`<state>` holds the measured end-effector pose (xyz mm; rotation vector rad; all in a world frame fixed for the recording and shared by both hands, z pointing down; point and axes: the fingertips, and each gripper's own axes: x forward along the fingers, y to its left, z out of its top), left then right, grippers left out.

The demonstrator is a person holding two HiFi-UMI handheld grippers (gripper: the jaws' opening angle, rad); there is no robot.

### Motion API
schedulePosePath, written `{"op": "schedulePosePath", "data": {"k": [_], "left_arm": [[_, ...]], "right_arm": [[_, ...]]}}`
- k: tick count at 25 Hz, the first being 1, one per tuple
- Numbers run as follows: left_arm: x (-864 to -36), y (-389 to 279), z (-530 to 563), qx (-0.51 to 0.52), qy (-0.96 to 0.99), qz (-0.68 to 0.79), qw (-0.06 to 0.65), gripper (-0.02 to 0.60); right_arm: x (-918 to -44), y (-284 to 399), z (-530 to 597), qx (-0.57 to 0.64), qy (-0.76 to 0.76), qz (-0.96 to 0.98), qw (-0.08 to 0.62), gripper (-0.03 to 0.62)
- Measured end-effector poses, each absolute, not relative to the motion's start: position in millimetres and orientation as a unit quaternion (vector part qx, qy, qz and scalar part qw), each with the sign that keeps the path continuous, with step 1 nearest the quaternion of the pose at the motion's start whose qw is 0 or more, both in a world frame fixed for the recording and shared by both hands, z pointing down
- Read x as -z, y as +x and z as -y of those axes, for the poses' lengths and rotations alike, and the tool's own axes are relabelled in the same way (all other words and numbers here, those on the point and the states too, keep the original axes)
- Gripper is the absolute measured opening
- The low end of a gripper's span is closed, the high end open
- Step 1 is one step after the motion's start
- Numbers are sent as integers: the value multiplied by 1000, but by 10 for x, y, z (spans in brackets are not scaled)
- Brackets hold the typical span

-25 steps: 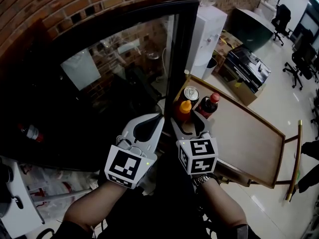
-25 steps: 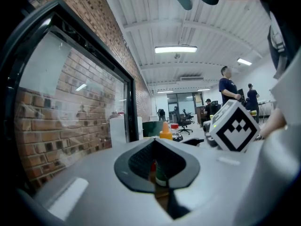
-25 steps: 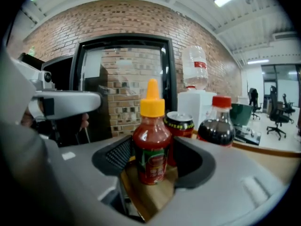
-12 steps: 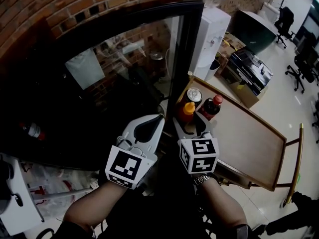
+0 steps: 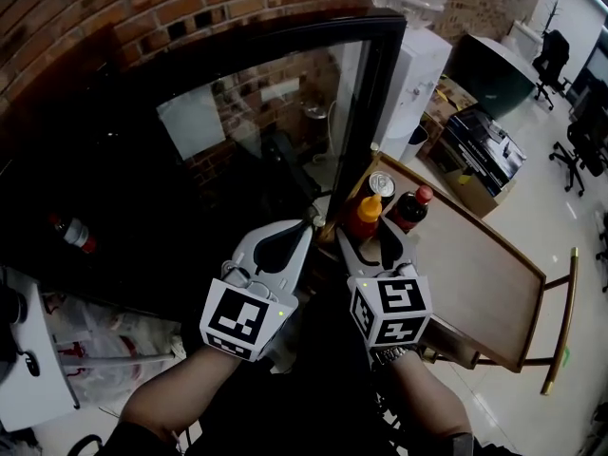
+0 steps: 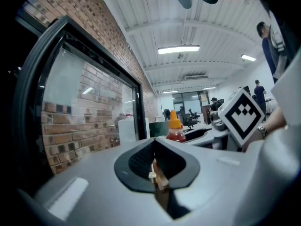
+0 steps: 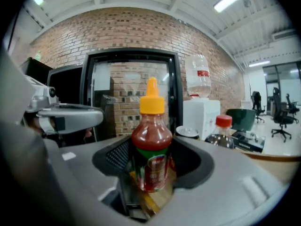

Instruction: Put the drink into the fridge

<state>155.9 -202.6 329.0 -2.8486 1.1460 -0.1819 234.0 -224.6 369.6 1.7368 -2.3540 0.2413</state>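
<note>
Right gripper view shows your jaws clenched on the drink (image 7: pixel 150 142), a red bottle with an orange cap, standing upright between the pads with its base clear of the wood below. In the head view, your right gripper (image 5: pixel 377 243) sits just right of centre and points up the frame, its marker cube turned toward you and your forearm coming in from the bottom edge. Your left gripper (image 5: pixel 303 228) lies just beside it on the left, jaws pressed together with nothing in them, pointing at the black frame of the fridge (image 5: pixel 369 103).

Beyond the drink, a can (image 5: pixel 382 184) and a dark bottle with a red cap (image 5: pixel 411 207) stand on the bench (image 5: pixel 475 264) at its end by the fridge's glass door. A water dispenser (image 5: pixel 418 65) stands behind them at the top of the frame.

Compared with a second ago, the drink has come up off the bench in your right jaws, and its cap now overlaps the can. Your left gripper has kept its place.
</note>
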Motion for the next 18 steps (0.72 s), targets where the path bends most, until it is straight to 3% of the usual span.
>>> {"op": "schedulePosePath", "data": {"k": [18], "left_arm": [[-3142,73,1647,64,-859,-505,56,3]], "right_arm": [[-3242,603,1781,-32,433,898,73,264]]}}
